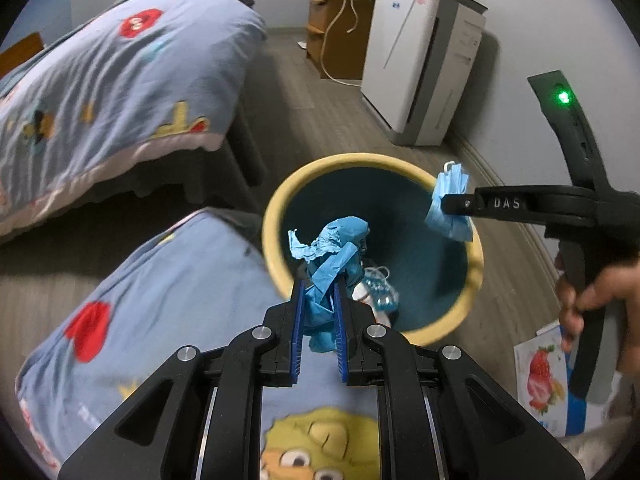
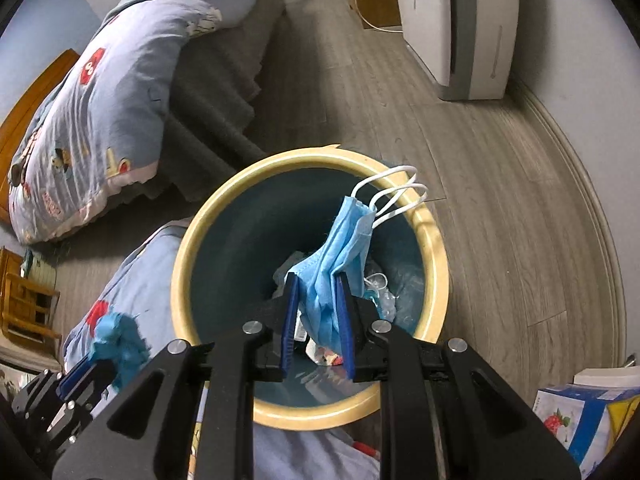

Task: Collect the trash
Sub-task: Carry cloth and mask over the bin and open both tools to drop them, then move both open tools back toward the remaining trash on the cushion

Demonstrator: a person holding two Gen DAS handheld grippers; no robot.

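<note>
The face mask hangs pinched in your right tongs, already over the mouth of the trash bin, ear loops trailing toward the far rim. The crumpled blue paper sits clamped in your left tongs, narrow grip, just at the bin's near-left edge, w/ the bed quilt right below. Bin already has a plastic bottle & scraps at the bottom. Step in hand: the drop. Next, I'd say: right tongs just need to widen; left ones want a bit more reach over the opening first, else the paper may land on the quilt
</note>
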